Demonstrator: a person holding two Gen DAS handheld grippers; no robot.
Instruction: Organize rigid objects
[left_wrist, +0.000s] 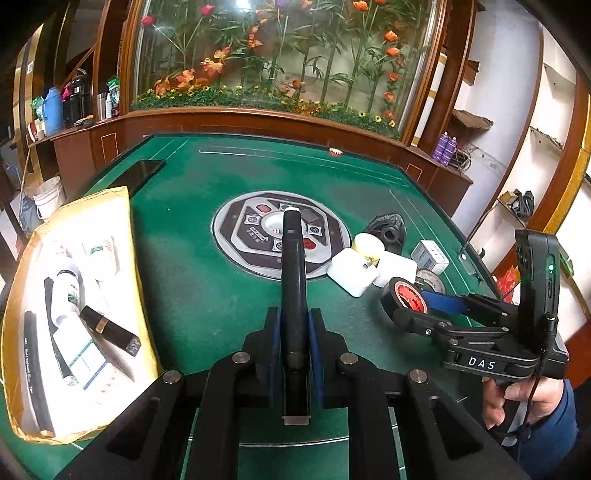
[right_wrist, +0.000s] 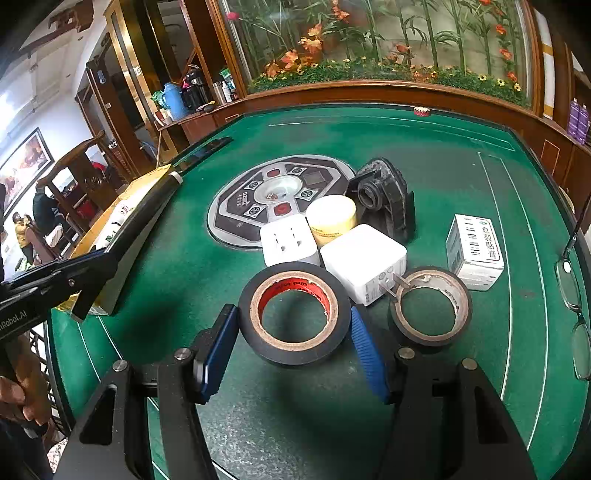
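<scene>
My left gripper (left_wrist: 293, 314) is shut on a black stick with a white tip (left_wrist: 293, 280), held above the green felt and pointing at the table's middle. In the right wrist view that stick (right_wrist: 147, 210) hangs beside the yellow box (right_wrist: 122, 206). My right gripper (right_wrist: 291, 310) has its blue pads (right_wrist: 218, 347) against both sides of a black tape roll with a red core (right_wrist: 295, 354), which lies flat on the felt. From the left wrist view the same roll (left_wrist: 404, 297) sits at the tip of the right gripper (left_wrist: 410, 304).
The yellow box (left_wrist: 22, 295) at left holds several tubes and small packs. Behind the held roll sit a second tape roll (right_wrist: 430, 332), two white plug adapters (right_wrist: 290, 240), a cream jar (right_wrist: 332, 218), a black part (right_wrist: 384, 199) and a small carton (right_wrist: 474, 251). Eyeglasses (right_wrist: 569, 284) lie by the right edge.
</scene>
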